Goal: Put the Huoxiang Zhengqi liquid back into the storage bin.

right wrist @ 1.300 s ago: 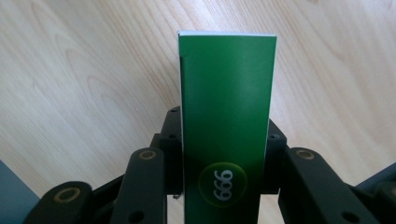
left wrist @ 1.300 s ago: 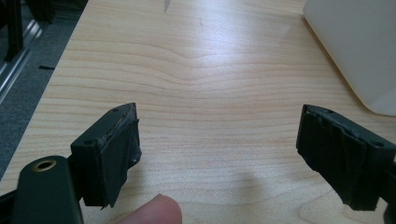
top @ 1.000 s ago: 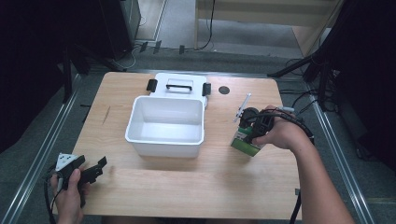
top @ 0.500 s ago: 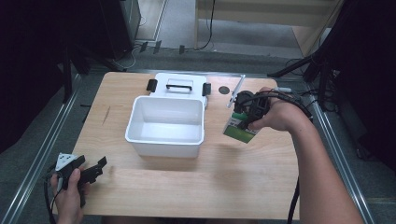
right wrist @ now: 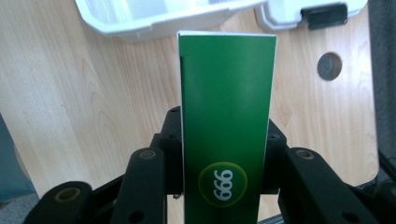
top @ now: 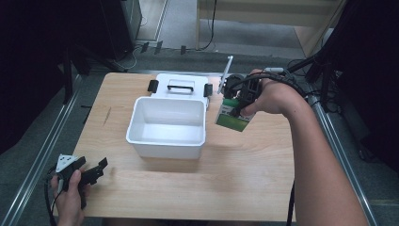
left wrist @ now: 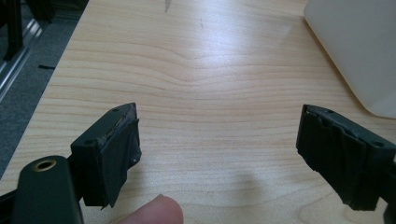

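High view: right gripper [top: 241, 100] is clamping a green box [top: 232, 117] at the white bin's [top: 165, 141] three o'clock, likely for dropping in; left gripper [top: 91, 172] is resting wide open, empty.

Bench [top: 244, 169]: pale wood, visible grain, smooth matt finish. Bin [top: 167, 128] on it: white plastic, smooth, faint sheen. Lid [top: 181, 88] behind the bin: the same white plastic, with black plastic latches. Green box [right wrist: 226, 135]: smooth printed card, slight gloss, white edges. Left claw [left wrist: 243, 158]: matt black plastic, with worn, rough black pads.
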A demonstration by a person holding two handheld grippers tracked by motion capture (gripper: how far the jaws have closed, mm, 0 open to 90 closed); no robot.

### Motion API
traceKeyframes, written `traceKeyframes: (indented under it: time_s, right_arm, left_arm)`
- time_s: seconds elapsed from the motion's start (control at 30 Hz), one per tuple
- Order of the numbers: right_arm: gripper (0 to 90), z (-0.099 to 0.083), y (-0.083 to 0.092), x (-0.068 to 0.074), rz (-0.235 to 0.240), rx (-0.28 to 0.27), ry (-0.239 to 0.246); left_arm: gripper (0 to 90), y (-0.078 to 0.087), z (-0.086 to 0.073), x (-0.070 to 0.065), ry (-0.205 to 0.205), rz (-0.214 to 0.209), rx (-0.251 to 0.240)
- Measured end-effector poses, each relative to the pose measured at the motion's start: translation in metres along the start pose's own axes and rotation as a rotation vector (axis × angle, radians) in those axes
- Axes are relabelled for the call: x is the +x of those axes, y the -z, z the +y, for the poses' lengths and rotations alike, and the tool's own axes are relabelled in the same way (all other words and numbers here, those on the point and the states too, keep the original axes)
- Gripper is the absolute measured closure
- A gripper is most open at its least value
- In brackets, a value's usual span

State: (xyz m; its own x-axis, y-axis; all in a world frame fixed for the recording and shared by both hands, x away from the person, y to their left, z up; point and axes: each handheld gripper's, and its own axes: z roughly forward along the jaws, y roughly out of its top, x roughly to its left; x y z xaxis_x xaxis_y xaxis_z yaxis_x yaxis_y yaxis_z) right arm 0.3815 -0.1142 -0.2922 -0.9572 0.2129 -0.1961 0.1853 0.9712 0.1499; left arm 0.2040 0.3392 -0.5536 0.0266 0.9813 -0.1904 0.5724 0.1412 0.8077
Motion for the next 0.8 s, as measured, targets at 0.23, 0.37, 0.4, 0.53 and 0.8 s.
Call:
traceKeyframes:
  time_s: [0.23,0.37,0.4,0.53,0.8]
  right_arm:
    - [64.5,0.021,0.009,-0.001,0.002,-0.009,0.036]
    - [64.5,0.033,0.012,0.000,0.005,-0.006,0.061]
    - [64.5,0.039,0.014,0.001,0.002,-0.001,0.061]
    - [64.5,0.048,0.016,0.002,0.004,-0.016,0.070]
    - [64.6,0.074,0.019,0.007,0.008,-0.027,0.108]
  left_arm:
    - [14.4,0.000,0.000,0.000,0.000,-0.001,0.000]
    - [14.4,0.000,0.000,0.000,-0.003,0.000,0.000]
    - [14.4,0.000,0.000,0.000,-0.001,-0.002,0.000]
    - [14.5,0.000,0.000,0.000,0.000,-0.004,-0.003]
    - [14.5,-0.001,0.000,-0.001,-0.002,-0.005,-0.006]
